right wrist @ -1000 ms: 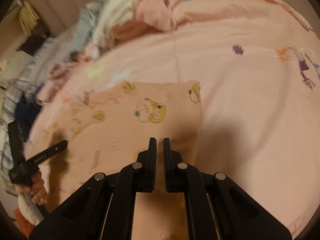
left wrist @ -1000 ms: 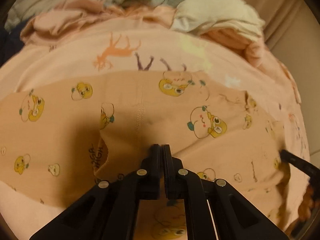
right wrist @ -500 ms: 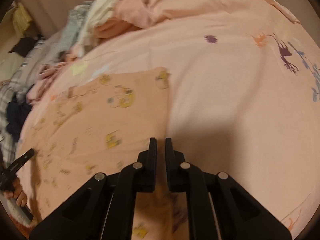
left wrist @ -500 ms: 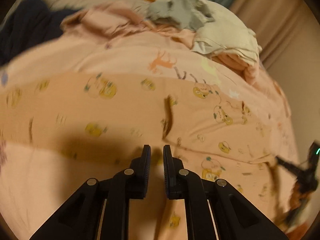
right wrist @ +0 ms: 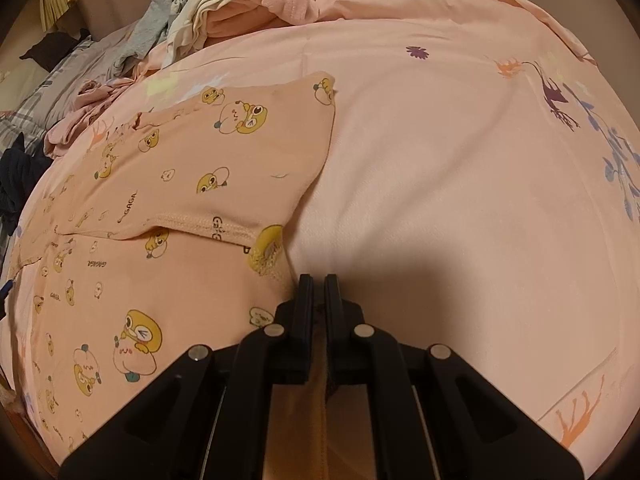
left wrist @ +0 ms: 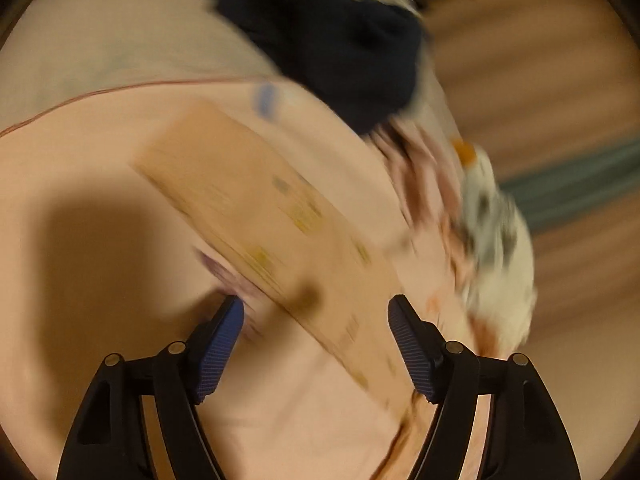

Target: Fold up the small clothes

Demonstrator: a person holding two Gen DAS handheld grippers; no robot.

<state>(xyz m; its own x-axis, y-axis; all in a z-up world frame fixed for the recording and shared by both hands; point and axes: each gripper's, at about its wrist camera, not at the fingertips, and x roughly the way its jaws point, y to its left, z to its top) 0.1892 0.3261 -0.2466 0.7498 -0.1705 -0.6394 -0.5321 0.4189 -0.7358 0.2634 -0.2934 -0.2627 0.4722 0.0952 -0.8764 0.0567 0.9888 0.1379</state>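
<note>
A: The garment, a peach piece printed with yellow cartoon faces, lies flat on the pink bedsheet, on the left half as we see it from the right wrist.

B: Which way does it run?

A: Its long axis goes from the near left up toward the clothes pile at the back. One part is folded over, with a stitched hem crossing it. Its right edge slants down to the right gripper.

B: What room do we have?

A: Right of that edge the sheet is bare and wide. To the left, a dark garment and more clothes crowd the bed's edge.

B: Our jaws?

A: The right ones are pressed together on peach cloth, at the garment's near edge. The left gripper has just been opening: its jaws stand wide, nothing pinched, above the blurred garment.
</note>
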